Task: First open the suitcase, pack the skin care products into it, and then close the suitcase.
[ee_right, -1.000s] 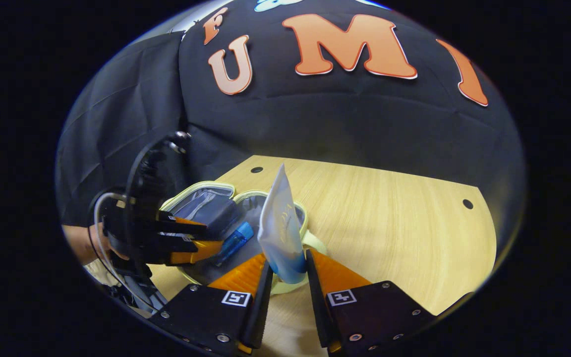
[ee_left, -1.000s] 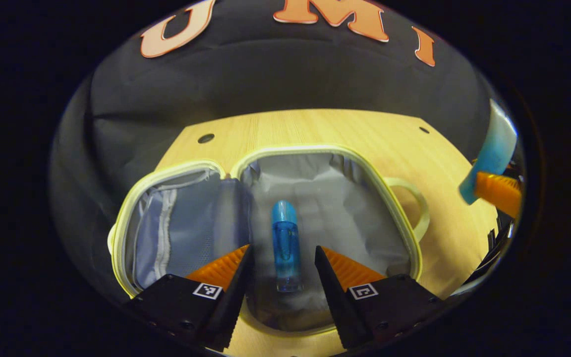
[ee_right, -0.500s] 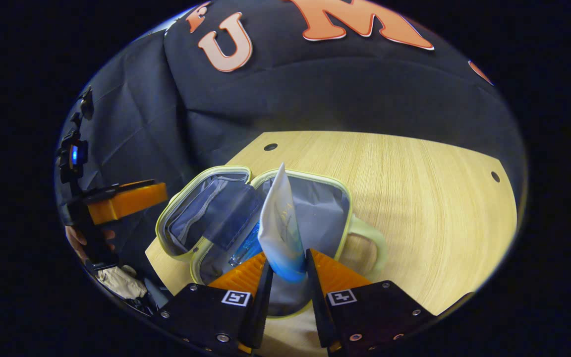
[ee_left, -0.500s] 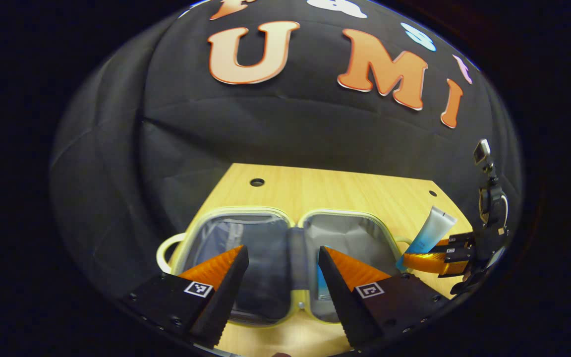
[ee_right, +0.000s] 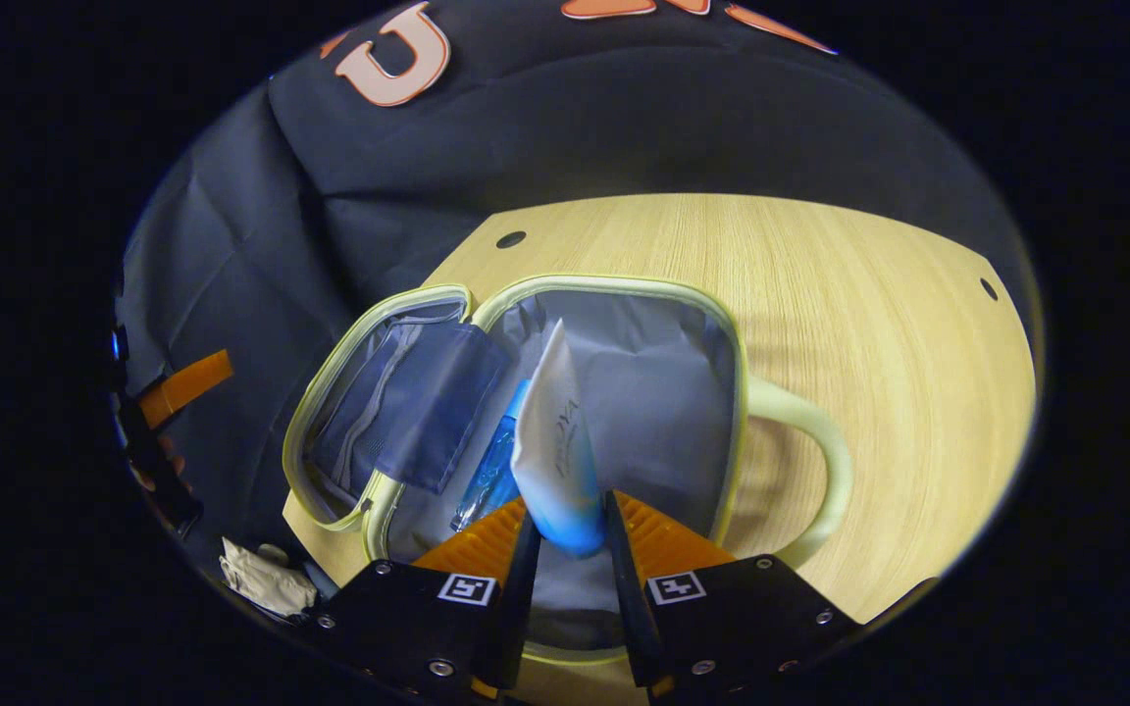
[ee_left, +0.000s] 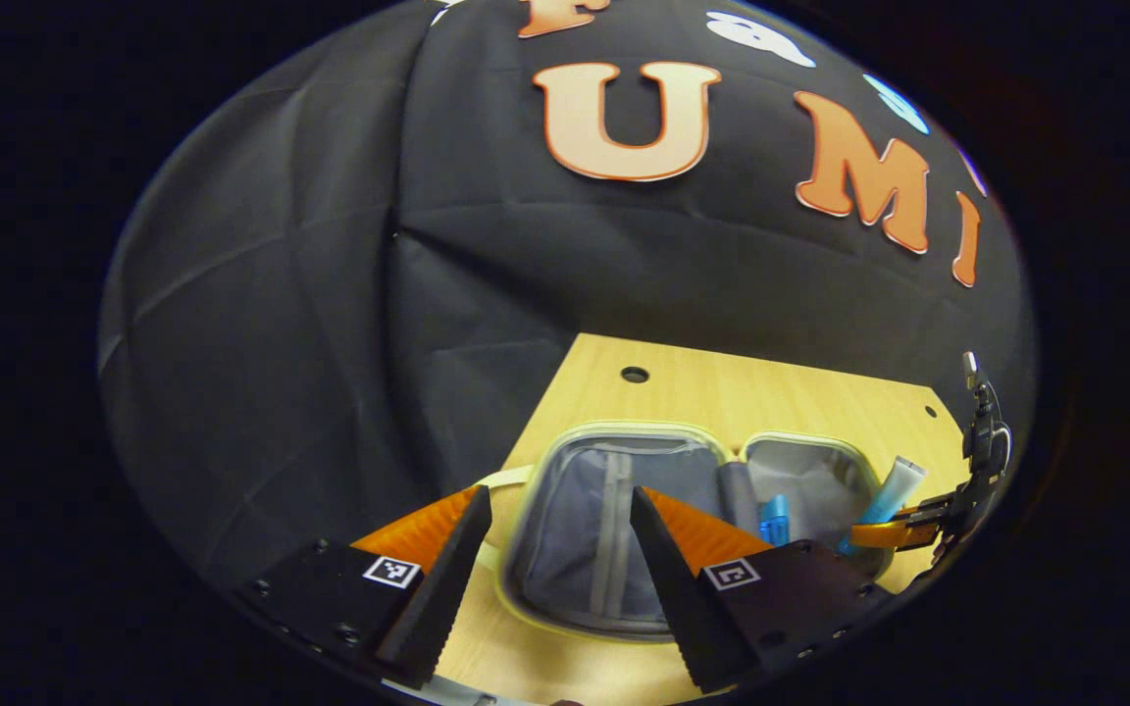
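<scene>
Lower centre of the right gripper view, the right gripper [ee_right: 570,525] pinches a soft white-and-blue tube [ee_right: 555,441] over the open, grey-lined suitcase [ee_right: 722,324], beside a clear blue bottle [ee_right: 496,461]. The left gripper [ee_left: 560,534] gapes empty.

Both views over open suitcase [ee_right: 614,294]

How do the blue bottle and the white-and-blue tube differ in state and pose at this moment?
The blue bottle lies loose on the lining of the open suitcase; the white-and-blue tube is clamped in the right gripper above that same half. The bottle is clear blue and slim; the tube is flat, opaque, white fading to blue. Both are over the suitcase's handle-side half.
</scene>
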`<state>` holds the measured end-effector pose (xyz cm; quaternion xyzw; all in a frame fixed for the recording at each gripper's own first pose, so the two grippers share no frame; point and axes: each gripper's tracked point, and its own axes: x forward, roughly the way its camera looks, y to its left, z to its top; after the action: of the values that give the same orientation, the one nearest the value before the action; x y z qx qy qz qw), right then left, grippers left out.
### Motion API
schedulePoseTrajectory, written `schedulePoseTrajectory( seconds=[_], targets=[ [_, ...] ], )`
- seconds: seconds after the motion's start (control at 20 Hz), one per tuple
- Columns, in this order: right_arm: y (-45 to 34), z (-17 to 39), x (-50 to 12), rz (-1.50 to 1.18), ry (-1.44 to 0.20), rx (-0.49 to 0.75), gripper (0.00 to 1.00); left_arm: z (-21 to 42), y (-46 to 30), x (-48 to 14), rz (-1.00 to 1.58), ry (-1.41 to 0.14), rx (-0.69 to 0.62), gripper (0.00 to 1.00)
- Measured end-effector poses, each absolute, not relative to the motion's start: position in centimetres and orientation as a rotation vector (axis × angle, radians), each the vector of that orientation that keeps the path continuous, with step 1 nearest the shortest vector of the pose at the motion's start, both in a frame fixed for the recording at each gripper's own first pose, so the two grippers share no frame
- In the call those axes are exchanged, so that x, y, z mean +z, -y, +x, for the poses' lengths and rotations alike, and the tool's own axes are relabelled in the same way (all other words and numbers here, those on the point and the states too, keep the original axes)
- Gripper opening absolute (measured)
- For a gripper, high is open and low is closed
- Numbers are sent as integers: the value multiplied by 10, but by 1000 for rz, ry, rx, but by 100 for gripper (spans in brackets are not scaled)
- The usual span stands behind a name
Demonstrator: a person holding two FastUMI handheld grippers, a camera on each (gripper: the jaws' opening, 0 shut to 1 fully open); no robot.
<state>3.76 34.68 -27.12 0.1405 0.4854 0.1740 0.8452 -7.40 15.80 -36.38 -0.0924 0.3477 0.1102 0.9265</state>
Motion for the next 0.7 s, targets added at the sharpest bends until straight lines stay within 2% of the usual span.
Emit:
schedulePoseTrajectory(
  seconds=[0.05,0.15,0.2,0.35,0.4,0.45,0.7],
  targets=[
    [-350,39,-278,311,-1050,354,47,-76,-166,-367,-197,-718,239,89],
    [-355,41,-289,341,-1097,324,38,-79,-178,-375,-202,-729,262,89],
    [-357,43,-295,349,-1111,310,42,-80,-183,-379,-203,-736,272,89],
    [-362,47,-308,362,-1152,269,42,-72,-195,-393,-215,-753,303,89],
    [-361,53,-308,375,-1140,246,38,-75,-199,-395,-219,-763,313,89],
    [-360,54,-313,379,-1162,223,43,-77,-203,-398,-225,-775,323,92],
    [-356,51,-315,385,-1208,185,42,-84,-222,-423,-249,-823,375,89]
  ],
)
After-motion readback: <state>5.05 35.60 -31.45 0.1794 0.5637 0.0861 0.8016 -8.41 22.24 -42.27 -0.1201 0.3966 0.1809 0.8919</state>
